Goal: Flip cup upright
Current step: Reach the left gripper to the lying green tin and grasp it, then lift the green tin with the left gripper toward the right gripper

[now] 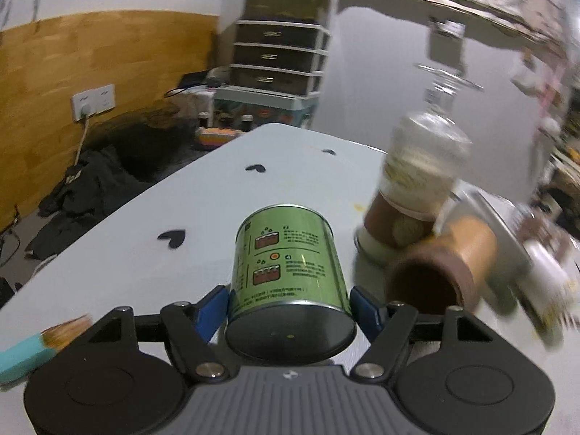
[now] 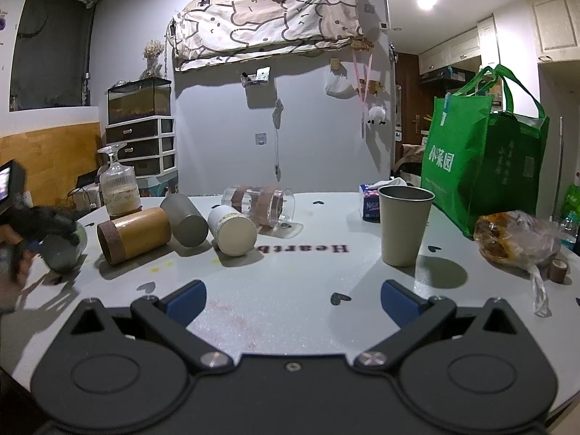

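My left gripper (image 1: 290, 306) is shut on a green printed cup (image 1: 288, 268), held tilted over the white table (image 1: 224, 195) with its dark base towards the camera. In the right wrist view the same cup (image 2: 63, 250) shows at the far left, tipped, with the left gripper on it. My right gripper (image 2: 291, 302) is open and empty above the table's near edge. Lying on their sides are a bamboo cup (image 2: 134, 235), a grey cup (image 2: 185, 221), a white cup (image 2: 232, 230) and a clear cup (image 2: 259, 203). A beige cup (image 2: 404, 224) stands upright.
A ribbed glass jar (image 2: 119, 188) with an upturned wine glass on it stands at the back left. A green bag (image 2: 485, 159), a tissue pack (image 2: 369, 204) and a bagged bread (image 2: 514, 237) sit at the right. A teal-handled brush (image 1: 40, 348) lies near the left gripper.
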Tool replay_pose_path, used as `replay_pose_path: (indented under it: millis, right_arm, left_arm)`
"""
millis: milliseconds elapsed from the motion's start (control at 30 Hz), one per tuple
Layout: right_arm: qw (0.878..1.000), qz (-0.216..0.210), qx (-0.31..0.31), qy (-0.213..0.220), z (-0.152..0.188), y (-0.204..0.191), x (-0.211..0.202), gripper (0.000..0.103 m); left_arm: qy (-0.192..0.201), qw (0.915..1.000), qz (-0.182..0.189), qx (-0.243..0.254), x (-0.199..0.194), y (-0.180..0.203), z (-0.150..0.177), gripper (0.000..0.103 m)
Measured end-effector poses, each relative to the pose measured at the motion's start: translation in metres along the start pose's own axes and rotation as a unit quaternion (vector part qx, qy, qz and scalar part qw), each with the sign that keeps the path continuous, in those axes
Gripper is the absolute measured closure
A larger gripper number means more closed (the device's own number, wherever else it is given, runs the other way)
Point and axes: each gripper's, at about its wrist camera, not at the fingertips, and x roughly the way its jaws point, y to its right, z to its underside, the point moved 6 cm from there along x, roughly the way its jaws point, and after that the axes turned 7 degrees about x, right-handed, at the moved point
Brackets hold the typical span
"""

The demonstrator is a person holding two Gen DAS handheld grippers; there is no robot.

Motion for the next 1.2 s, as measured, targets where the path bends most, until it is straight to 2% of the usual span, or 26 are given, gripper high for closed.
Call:
replay_pose_path:
  millis: [200,367,533,667,767,867,967,1033,1100,1200]
  right_arm:
    - [1.000,-0.004,0.001,-0.002,0.001,-0.003,0.002,0.000]
    - [1.000,-0.006,-0.001,-0.004,0.001,-0.004,0.003,0.000]
    - [1.000,-0.004,0.009,-0.010,-0.002,0.002,0.007,0.000]
    - [0.999,-0.009,0.026,-0.027,-0.009,0.009,0.017,0.000]
    - [0.998,-0.024,0.034,-0.043,-0.016,0.009,0.028,0.000]
    - [0.998,-0.034,0.019,-0.059,-0.019,0.001,0.041,0.000]
    - [0.996,-0.051,0.002,-0.078,-0.019,-0.010,0.054,0.000]
    - [0.993,-0.067,-0.002,-0.099,-0.016,-0.019,0.064,0.000]
    - [0.989,-0.079,-0.010,-0.121,-0.010,-0.027,0.075,0.000]
    - [0.986,-0.074,-0.020,-0.150,-0.001,-0.032,0.088,0.000]
  left_arm:
    - [0.008,0.9947,0.069,0.076,-0.051,0.026,0.041,0.030]
    - [0.025,0.9791,0.146,0.140,-0.084,0.081,0.071,0.030]
    - [0.048,0.9527,0.218,0.207,-0.111,0.148,0.100,0.030]
    - [0.076,0.9232,0.265,0.268,-0.134,0.192,0.124,0.030]
    - [0.092,0.9014,0.296,0.302,-0.147,0.212,0.136,0.030]
    - [0.107,0.8850,0.313,0.327,-0.160,0.224,0.150,0.029]
    - [0.112,0.8773,0.326,0.334,-0.163,0.227,0.154,0.029]
    - [0.106,0.8742,0.332,0.338,-0.162,0.223,0.155,0.025]
    - [0.101,0.8750,0.332,0.337,-0.158,0.219,0.157,0.019]
    - [0.099,0.8807,0.323,0.333,-0.154,0.208,0.156,0.017]
